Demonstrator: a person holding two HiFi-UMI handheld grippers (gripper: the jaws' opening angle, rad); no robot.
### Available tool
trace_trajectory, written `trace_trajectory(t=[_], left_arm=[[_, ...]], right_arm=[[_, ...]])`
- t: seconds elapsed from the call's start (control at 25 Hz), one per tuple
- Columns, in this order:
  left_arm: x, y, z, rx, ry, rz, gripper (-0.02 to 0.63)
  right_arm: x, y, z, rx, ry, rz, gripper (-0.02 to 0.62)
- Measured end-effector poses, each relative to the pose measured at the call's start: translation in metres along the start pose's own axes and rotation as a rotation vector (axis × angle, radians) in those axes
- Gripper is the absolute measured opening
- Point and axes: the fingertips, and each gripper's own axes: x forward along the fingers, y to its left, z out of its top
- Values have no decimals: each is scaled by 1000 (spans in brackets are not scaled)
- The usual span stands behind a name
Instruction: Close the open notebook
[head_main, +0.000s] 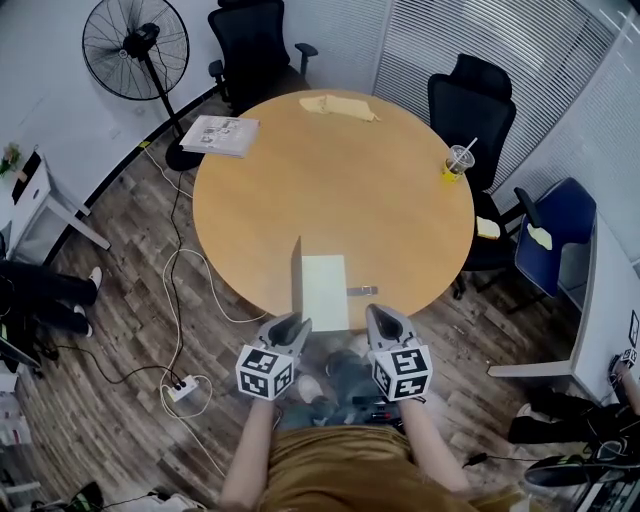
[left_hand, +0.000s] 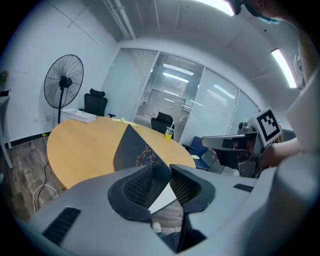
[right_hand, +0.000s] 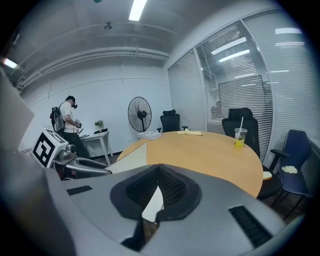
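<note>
Head view: notebook cover upright before left gripper.

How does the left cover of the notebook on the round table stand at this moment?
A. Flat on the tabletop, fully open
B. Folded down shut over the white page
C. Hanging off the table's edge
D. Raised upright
D: the dark cover stands up from the table, while the white page beside it lies flat and uncovered.
</note>
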Motion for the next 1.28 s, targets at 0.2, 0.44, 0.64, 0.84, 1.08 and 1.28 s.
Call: trace_trajectory(t=[0.2, 0.44, 0.64, 0.84, 1.08, 1.28], left_arm=[[9, -9, -2, 29, 24, -36, 133], [22, -20, -6, 65, 53, -65, 146], [32, -28, -9, 88, 84, -92, 155], [41, -36, -17, 96, 115, -120, 164], [52, -41, -21, 109, 141, -142, 169], [61, -46, -30, 119, 175, -155, 167]], right_arm=[[0, -4, -4, 3, 14, -14, 12], [-2, -16, -8, 6, 26, -39, 11], [-3, -27, -8, 15, 29, -59, 12], [-3, -33, -15, 14, 49, -66, 12], [-2, -45, -20, 24, 73, -76, 12], [1, -49, -21, 27, 75, -74, 12]])
